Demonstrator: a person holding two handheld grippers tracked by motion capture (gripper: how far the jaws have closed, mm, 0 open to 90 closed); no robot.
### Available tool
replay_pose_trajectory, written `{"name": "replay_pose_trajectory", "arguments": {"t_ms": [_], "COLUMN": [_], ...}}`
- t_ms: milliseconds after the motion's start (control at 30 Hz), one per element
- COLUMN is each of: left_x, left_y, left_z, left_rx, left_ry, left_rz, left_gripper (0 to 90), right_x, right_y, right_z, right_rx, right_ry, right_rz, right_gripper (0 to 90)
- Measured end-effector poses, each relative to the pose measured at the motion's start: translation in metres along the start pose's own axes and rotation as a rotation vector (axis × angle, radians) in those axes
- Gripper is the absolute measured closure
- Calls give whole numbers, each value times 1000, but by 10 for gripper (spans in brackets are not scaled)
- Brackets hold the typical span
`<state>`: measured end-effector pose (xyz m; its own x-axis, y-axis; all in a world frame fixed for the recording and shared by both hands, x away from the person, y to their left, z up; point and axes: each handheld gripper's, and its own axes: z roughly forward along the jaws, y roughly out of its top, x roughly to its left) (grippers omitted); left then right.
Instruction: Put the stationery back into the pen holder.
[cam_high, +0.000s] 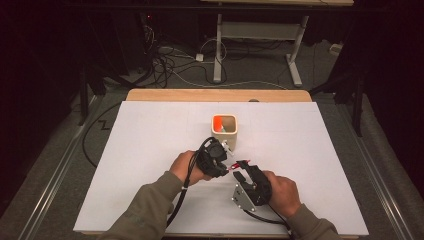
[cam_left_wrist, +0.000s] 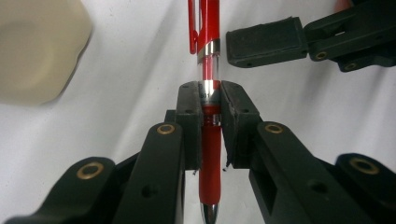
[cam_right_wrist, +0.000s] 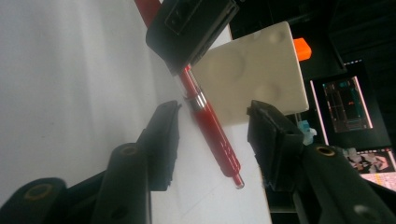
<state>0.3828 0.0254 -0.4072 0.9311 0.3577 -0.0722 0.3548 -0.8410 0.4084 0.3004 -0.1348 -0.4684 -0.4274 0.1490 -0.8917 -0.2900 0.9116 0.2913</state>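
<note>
A red pen (cam_left_wrist: 209, 28) with a clear middle and a silver band lies clamped in my left gripper (cam_left_wrist: 211, 93), which is shut on its barrel. In the high view the left gripper (cam_high: 223, 164) sits at mid-table with the pen (cam_high: 237, 165) sticking out to the right. My right gripper (cam_right_wrist: 215, 112) stands open around the pen's (cam_right_wrist: 212, 126) clip end, with a gap on both sides between pads and pen. From above, the right gripper (cam_high: 242, 170) meets the left one tip to tip. One of its pads (cam_left_wrist: 264, 42) hovers beside the pen's cap.
A cream square cup (cam_high: 225, 131) with an orange inside stands just behind the grippers, close to the left one (cam_left_wrist: 37, 46). The white table sheet (cam_high: 150, 165) spreads wide on all sides. Cables and a desk frame (cam_high: 260, 35) lie on the floor beyond.
</note>
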Motion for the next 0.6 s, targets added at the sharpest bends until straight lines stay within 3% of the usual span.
{"name": "replay_pose_trajectory", "arguments": {"t_ms": [300, 467, 600], "left_x": [-5, -6, -7], "left_y": [9, 13, 14], "left_z": [4, 5, 7], "left_rx": [35, 29, 32], "left_ry": [6, -3, -4], "left_rz": [19, 19, 21], "left_gripper": [770, 770, 770], "right_x": [12, 17, 18], "right_y": [8, 11, 12], "right_z": [3, 5, 8], "right_rx": [47, 75, 91], "right_ry": [-8, 6, 6], "right_rz": [-110, -136, -185], "right_gripper": [668, 710, 764]}}
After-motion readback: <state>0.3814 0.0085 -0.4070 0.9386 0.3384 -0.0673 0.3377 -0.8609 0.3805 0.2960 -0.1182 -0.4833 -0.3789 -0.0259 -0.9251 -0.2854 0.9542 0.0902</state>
